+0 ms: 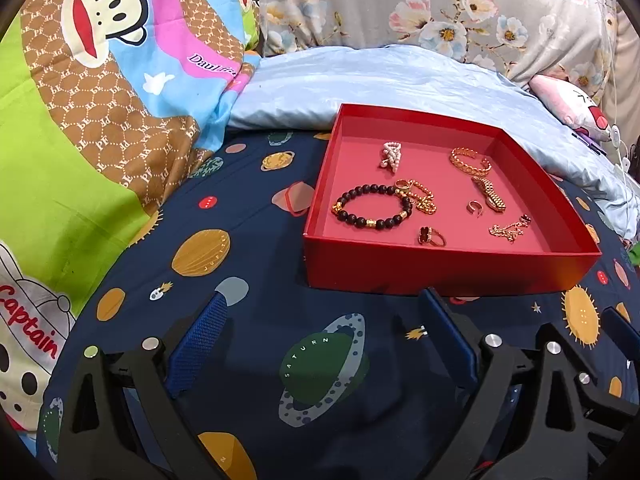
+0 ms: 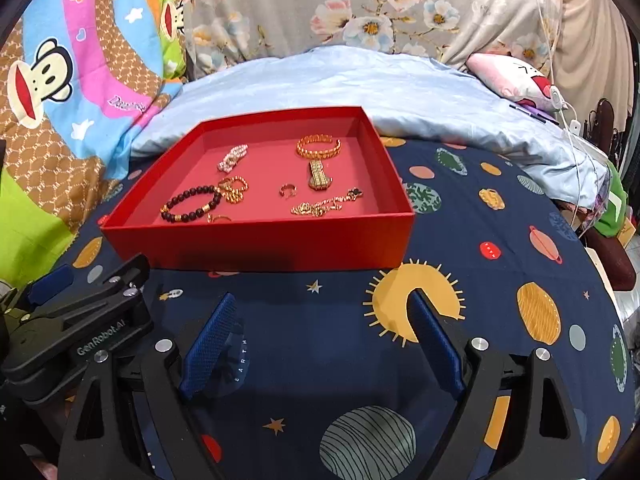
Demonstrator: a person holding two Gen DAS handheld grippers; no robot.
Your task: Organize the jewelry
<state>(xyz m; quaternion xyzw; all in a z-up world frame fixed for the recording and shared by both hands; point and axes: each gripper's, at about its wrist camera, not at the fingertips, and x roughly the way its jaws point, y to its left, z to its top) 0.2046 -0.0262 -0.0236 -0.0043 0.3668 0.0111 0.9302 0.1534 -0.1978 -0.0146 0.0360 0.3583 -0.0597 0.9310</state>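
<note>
A shallow red box [image 1: 440,268] [image 2: 256,240] sits on the navy planet-print bedsheet and holds several pieces of jewelry. Inside are a dark bead bracelet [image 1: 372,208] [image 2: 190,204], a pearl piece [image 1: 390,155] [image 2: 232,157], a gold cuff [image 1: 470,161] [image 2: 319,146], a gold watch [image 1: 489,194] [image 2: 319,176], a gold chain [image 1: 420,196] [image 2: 233,188], small rings [image 1: 432,236] [image 2: 286,190] and a thin chain [image 1: 510,229] [image 2: 326,205]. My left gripper [image 1: 324,304] is open and empty, just short of the box's near wall. My right gripper [image 2: 322,304] is open and empty, also in front of the box.
A light blue pillow [image 1: 360,80] lies behind the box. A cartoon monkey blanket [image 1: 100,80] is piled at the left. A pink plush [image 2: 516,80] and white cables [image 2: 568,120] lie at the right. The left gripper's body [image 2: 80,320] shows at the lower left of the right wrist view.
</note>
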